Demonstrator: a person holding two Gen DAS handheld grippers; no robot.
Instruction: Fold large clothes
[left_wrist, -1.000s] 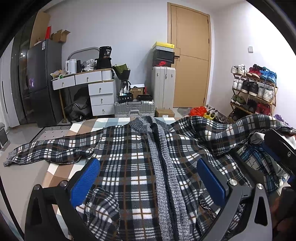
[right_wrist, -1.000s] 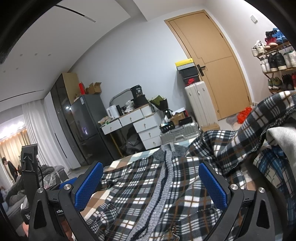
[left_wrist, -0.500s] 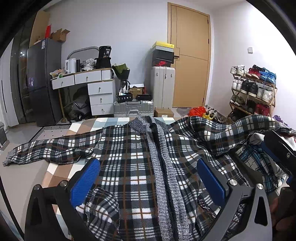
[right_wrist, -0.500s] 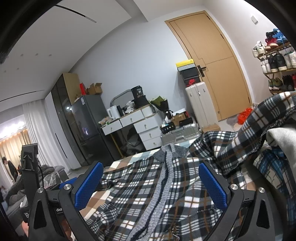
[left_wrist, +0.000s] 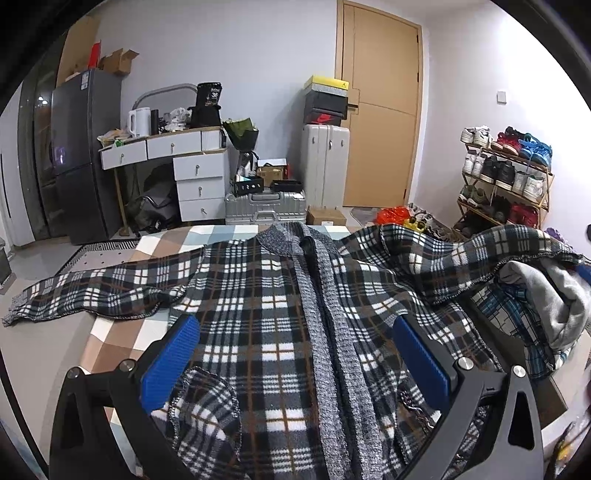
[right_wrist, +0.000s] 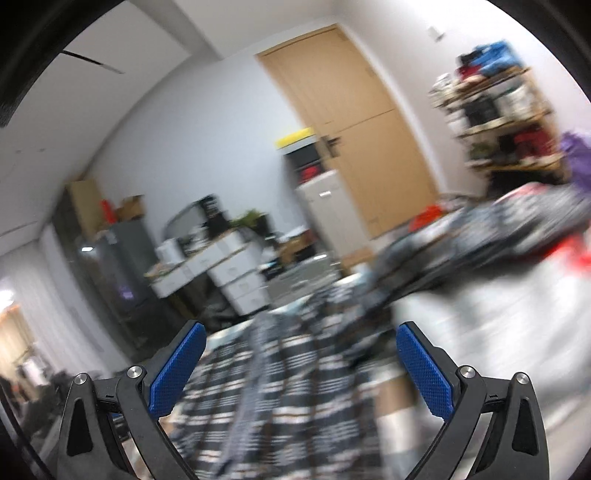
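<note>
While the plaid cardigan is lying spread front-up on the checked cover, its left sleeve trailing toward nine o'clock, I am holding my left gripper spread wide above its hem, gripping nothing. At three o'clock its right sleeve is draping over a clothes pile, and my right gripper, in a blurred view, is also gaping wide and empty.

The room is evenly and brightly lit, with soft shadows. The left view is sharp; the right view is smeared by motion blur. Both are bent and darkened at the fisheye edges.
</note>
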